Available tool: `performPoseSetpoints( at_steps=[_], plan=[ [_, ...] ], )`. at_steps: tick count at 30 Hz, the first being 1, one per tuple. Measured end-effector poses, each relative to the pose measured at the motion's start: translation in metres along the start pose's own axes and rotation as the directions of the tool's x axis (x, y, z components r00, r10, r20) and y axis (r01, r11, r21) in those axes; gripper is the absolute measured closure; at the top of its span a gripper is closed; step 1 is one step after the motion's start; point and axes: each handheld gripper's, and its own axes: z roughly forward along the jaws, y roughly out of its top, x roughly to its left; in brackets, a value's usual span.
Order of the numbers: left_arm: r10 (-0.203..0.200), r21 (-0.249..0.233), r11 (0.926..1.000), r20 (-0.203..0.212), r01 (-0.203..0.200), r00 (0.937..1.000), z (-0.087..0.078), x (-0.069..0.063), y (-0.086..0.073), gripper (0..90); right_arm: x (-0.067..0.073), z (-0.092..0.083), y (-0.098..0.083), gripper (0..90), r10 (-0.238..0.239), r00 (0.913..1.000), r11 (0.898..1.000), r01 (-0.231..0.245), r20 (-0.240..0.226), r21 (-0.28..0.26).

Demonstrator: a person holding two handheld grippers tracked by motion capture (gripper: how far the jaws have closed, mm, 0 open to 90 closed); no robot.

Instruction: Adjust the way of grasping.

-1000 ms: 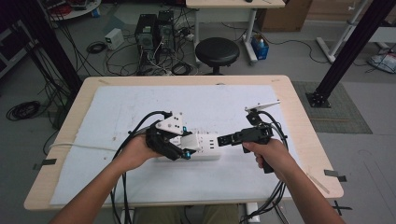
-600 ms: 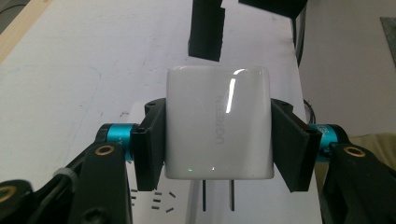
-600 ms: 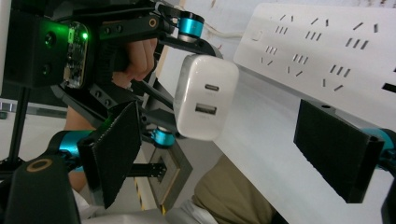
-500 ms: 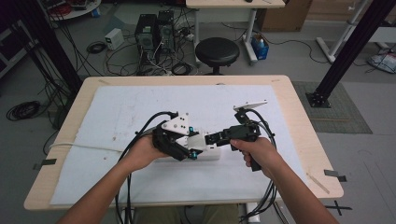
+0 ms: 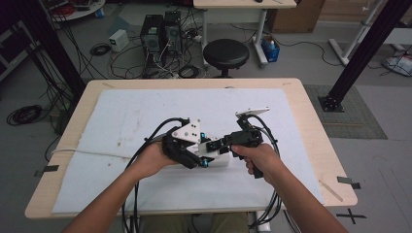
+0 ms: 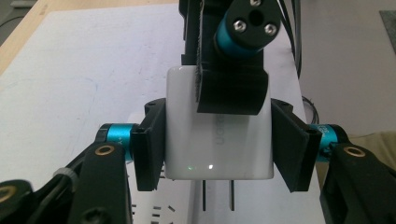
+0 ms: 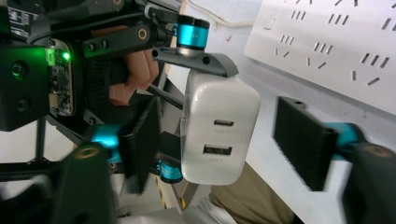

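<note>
You held two tools over the middle of the tabletop (image 5: 311, 107), nearer its front edge than its back, one in each hand. Your left tool (image 6: 217, 140) was clamped on one white charger (image 6: 218, 149): in the left gripper view its two black pads pressed the charger's two sides, and two metal prongs stuck out of the charger's near face, toward the camera. Under it lay one white power strip (image 7: 336, 42), flat on the white mat (image 5: 145, 111), with several rows of socket slots on its top.

Your right tool (image 7: 224, 140) came in from the right and faced the charger's other end, the one with two ports, one above the other. Its two pads stood on either side of the charger; they had just been closing in. The left pad sat close by the charger's side, though whether it touched I could not tell, and the right pad was clearly apart from it, so this tool had not yet clamped.

Beyond the tabletop's far edge stood one round black stool (image 5: 226, 52) and two computer towers (image 5: 163, 31) on the floor.
</note>
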Motion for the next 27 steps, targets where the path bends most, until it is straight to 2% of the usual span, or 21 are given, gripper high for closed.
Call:
performPoseSetpoints(
  at_steps=[3, 10, 13, 15, 18, 21, 23, 25, 27],
  plan=[
    [0.013, 0.003, 0.9999, -0.001, -0.013, 0.9999, 0.001, -0.001, 0.000, 42.4, -0.003, 0.002, 0.000, 41.5, 0.016, 0.9997, 1.000, -0.016, -0.017, -0.002],
    [0.039, 0.005, 0.9992, -0.019, -0.039, 0.9990, 0.002, -0.003, 0.002, 42.4, -0.008, 0.006, -0.001, 51.7, 0.056, 0.9945, 0.998, -0.056, -0.088, 0.005],
    [0.046, 0.006, 0.9989, -0.032, -0.046, 0.9984, 0.002, -0.003, 0.002, 42.4, -0.011, 0.007, -0.002, 57.9, 0.059, 0.9935, 0.998, -0.060, -0.097, 0.000],
    [0.059, 0.015, 0.9982, -0.041, -0.059, 0.9974, 0.003, -0.003, 0.002, 42.4, -0.012, 0.007, -0.003, 61.3, 0.086, 0.9903, 0.996, -0.087, -0.109, -0.003],
    [0.053, 0.018, 0.9985, -0.049, -0.052, 0.9974, 0.004, -0.004, 0.003, 42.4, -0.014, 0.007, -0.003, 61.7, 0.098, 0.9889, 0.995, -0.100, -0.112, -0.014],
    [0.008, 0.024, 0.9997, -0.035, -0.007, 0.9993, 0.004, -0.002, 0.003, 40.6, -0.014, 0.007, -0.004, 61.8, 0.068, 0.9935, 0.997, -0.071, -0.091, -0.031],
    [-0.031, 0.025, 0.9992, -0.025, 0.032, 0.9992, 0.003, 0.000, 0.002, 29.0, -0.015, 0.005, -0.004, 61.9, 0.034, 0.9979, 0.998, -0.037, -0.056, -0.050],
    [-0.039, 0.029, 0.9988, -0.020, 0.039, 0.9990, 0.002, 0.001, 0.002, 25.7, -0.017, 0.000, -0.005, 61.9, 0.004, 0.9997, 0.997, -0.006, -0.025, -0.082],
    [-0.079, 0.024, 0.9966, -0.014, 0.079, 0.9968, -0.005, 0.004, -0.004, 25.1, -0.021, -0.009, -0.006, 61.9, -0.025, 0.9994, 0.993, 0.027, 0.022, -0.116]
  ],
)
